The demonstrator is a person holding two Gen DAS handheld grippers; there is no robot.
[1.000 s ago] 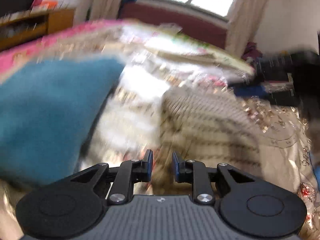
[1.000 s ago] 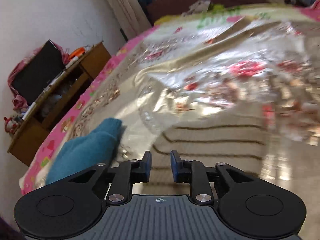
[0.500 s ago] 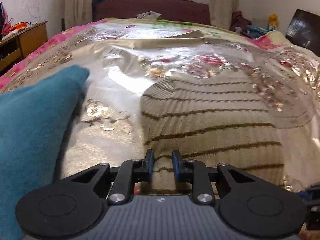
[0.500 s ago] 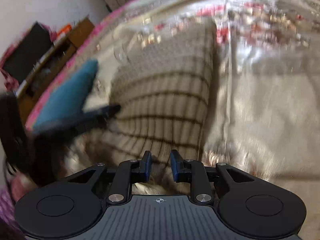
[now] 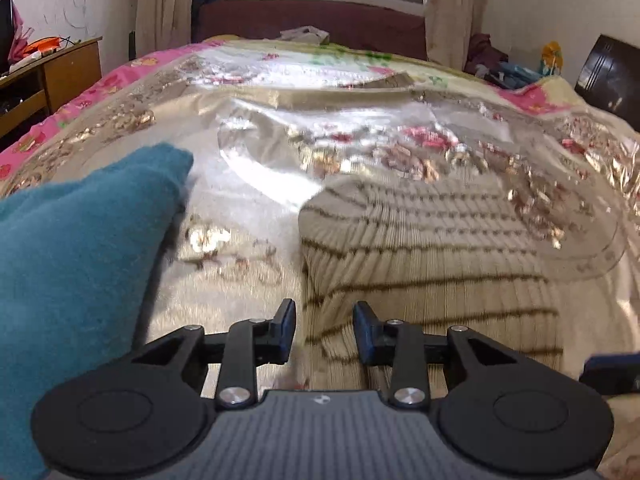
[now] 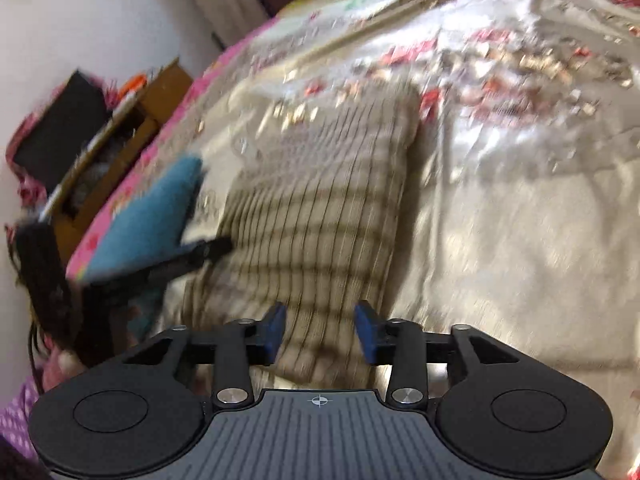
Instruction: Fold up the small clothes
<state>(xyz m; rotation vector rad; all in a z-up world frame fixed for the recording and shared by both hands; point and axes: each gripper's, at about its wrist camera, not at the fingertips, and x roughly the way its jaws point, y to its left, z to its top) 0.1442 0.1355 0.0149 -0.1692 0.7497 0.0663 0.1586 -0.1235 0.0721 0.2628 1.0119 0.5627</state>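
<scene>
Two garments lie on one bed (image 5: pixel 360 92), which we list first: a wide mattress under a shiny gold floral cover, pink-edged on its left side, with a wooden shelf unit (image 5: pixel 48 76) against the wall beyond. Next, the striped top (image 5: pixel 432 264), beige knit with thin brown lines, lies flat on the cover right in front of us, its near hem under both pairs of tongs. Beside it on the left, apart from it, sits a teal piece (image 5: pixel 76 264), bunched rather than flat.

Left tongs (image 5: pixel 325 330): jaws opening over the top's left near edge, nothing pinched. Right tongs (image 6: pixel 320 332): jaws opening over the hem, stripes showing between the pads, no grip that we can see.

Change noted: a second ago both pairs stood nearly pressed together and the views swept across the bed; now they hang over the hem and spread. We judge this as lining up for a two-corner pickup, so the fold itself has not begun.
</scene>
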